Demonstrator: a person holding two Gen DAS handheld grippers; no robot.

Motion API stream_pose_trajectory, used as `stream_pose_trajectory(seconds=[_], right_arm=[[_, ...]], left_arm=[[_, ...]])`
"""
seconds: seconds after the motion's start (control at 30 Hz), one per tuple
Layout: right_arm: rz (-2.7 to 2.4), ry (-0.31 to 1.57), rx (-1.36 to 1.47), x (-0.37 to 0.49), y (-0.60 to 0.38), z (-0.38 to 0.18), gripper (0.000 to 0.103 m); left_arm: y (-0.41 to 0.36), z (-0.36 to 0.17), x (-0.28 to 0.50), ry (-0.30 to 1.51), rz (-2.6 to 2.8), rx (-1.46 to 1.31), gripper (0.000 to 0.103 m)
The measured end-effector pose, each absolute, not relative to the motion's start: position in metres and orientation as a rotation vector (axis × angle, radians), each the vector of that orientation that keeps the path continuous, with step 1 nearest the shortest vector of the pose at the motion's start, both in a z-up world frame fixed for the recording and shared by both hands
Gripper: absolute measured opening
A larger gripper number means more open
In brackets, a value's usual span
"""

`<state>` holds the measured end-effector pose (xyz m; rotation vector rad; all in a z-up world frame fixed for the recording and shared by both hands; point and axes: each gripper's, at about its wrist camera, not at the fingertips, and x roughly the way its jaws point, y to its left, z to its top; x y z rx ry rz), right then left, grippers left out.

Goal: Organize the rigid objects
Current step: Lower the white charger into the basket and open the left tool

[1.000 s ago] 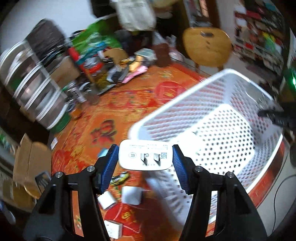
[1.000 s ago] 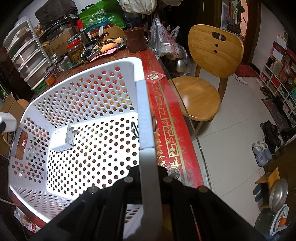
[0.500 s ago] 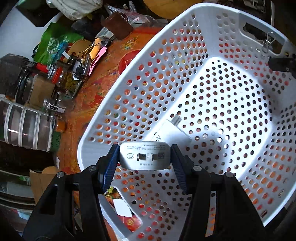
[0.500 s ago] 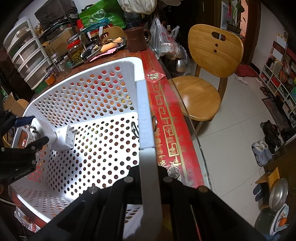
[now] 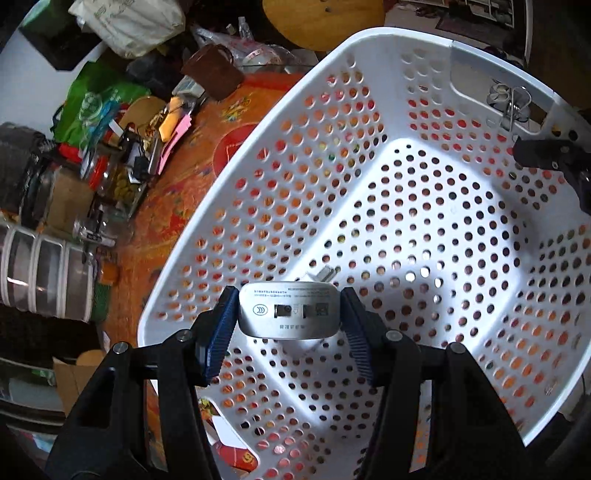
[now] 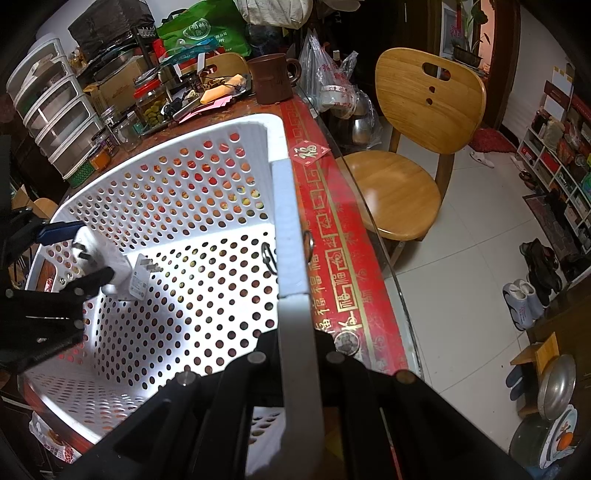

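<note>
My left gripper point(image 5: 289, 314) is shut on a white plug charger point(image 5: 288, 311), prongs facing away, held low inside the white perforated basket point(image 5: 369, 66). In the right wrist view the same charger point(image 6: 96, 256) sits between the left gripper's fingers, just above a second white charger point(image 6: 137, 277) lying on the basket floor. In the left wrist view only that second charger's prongs point(image 5: 322, 274) show past the held one. My right gripper point(image 6: 295, 332) is shut on the basket's rim point(image 6: 288, 229) at its handle side.
The basket stands on an orange and red patterned table point(image 5: 177, 192). Jars, a brown mug point(image 6: 271, 77), a green bag point(image 6: 203, 31) and plastic drawers point(image 6: 55, 107) crowd the far side. A wooden chair point(image 6: 410, 147) stands beside the table. Small white items point(image 5: 227, 437) lie outside the basket.
My left gripper has carried the charger from over the table, across the basket rim, and down toward the basket floor beside the other charger. The right gripper has held still on the rim.
</note>
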<state>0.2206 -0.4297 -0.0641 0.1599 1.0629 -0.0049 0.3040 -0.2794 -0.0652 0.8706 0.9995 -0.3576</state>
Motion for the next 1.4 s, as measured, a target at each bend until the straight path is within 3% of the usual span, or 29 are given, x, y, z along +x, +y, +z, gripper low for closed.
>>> stream_pose_trajectory(seconds=[0.4,0.87,0.9,0.97,1.07,1.23,1.4], right_arm=[[-0.002,1.065,0.159,0.221,-0.431,-0.064,0.003],[-0.001,1.065,0.158,0.221,-0.431,-0.065,0.003],[-0.001,1.065,0.158,0.221,-0.431,-0.064,0.003],[-0.002,1.066,0.157,0.221,-0.432,-0.065,0.003],[-0.001,1.066,0.159,0.221,-0.432,-0.065,0.003],[-0.001,1.066,0.162,0.221,-0.432,-0.065,0.003],[-0.001,1.067,0.161,0.219,-0.432,-0.066,0.003]], left_arm=[[-0.297,-0.051,0.293,0.978,-0.464,0.82,0.054],[-0.301,-0.085,0.296,1.074,-0.502,0.863,0.055],[-0.301,-0.085,0.295,1.066,-0.502,0.865,0.058],[-0.298,-0.085,0.296,1.053,-0.499,0.857,0.074],[-0.288,-0.072,0.296,1.005,-0.506,0.82,0.087],[-0.25,-0.022,0.29,0.905,-0.514,0.698,0.089],[-0.175,0.041,0.281,0.799,-0.472,0.537,0.099]])
